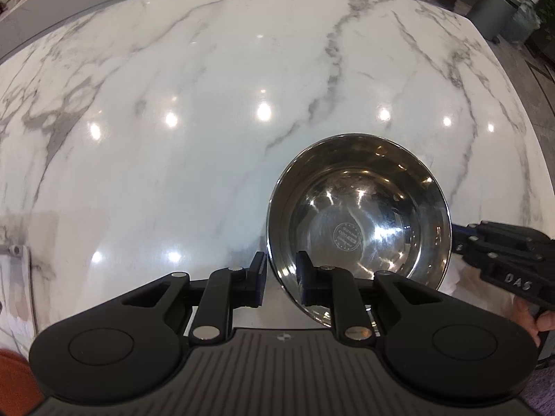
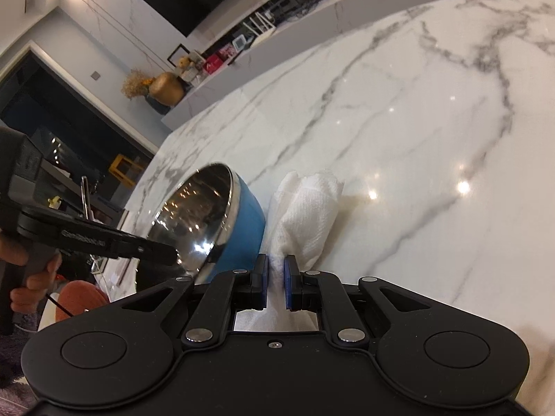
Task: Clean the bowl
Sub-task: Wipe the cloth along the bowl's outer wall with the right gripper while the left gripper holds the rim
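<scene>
The bowl point(image 1: 360, 222), steel inside and blue outside point(image 2: 239, 228), is tipped up on the marble table with its mouth turned towards my left gripper. My left gripper point(image 1: 281, 272) straddles the near rim, one finger outside and one inside, shut on the wall. From the left of the right wrist view, the left gripper point(image 2: 156, 249) reaches the bowl's rim. My right gripper point(image 2: 275, 270) is shut on a crumpled white paper towel point(image 2: 308, 208), just right of the bowl's blue side. The right gripper point(image 1: 461, 239) shows at the bowl's right, with the towel point(image 1: 454, 277) below it.
The white marble table point(image 1: 173, 121) stretches far and left of the bowl. An orange object point(image 1: 10, 374) lies below its near edge, and a white cloth point(image 1: 15, 277) at its left edge. A ledge with a gold vase point(image 2: 166, 88) stands beyond the table.
</scene>
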Motion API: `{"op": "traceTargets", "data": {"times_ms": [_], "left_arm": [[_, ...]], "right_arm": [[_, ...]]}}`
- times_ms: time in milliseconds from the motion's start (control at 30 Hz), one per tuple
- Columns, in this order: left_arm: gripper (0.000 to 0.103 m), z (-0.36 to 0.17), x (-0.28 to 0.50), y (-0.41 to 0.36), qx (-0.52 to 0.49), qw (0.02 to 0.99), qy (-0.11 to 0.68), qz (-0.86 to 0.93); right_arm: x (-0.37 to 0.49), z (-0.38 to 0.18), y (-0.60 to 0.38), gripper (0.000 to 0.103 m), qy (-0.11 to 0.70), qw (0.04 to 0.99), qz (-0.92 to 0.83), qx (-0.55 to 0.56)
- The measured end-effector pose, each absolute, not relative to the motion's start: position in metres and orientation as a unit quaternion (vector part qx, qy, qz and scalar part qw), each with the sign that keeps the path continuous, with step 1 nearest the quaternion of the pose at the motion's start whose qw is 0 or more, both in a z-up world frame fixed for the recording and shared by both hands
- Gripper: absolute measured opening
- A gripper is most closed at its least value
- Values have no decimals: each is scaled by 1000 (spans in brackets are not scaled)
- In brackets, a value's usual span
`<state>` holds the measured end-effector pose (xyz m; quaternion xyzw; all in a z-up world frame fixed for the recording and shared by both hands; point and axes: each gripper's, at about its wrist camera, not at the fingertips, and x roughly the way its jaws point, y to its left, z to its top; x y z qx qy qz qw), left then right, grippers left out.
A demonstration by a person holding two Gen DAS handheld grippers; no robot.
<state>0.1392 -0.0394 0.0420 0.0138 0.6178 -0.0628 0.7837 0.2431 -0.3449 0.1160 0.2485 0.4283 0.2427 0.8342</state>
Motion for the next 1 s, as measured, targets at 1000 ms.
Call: {"op": "traceTargets", "data": {"times_ms": [1000], "left_arm": [[15,40,135,-35,18,787,609,-102]], "right_arm": [[283,112,-392,9,444,750,287,398]]}}
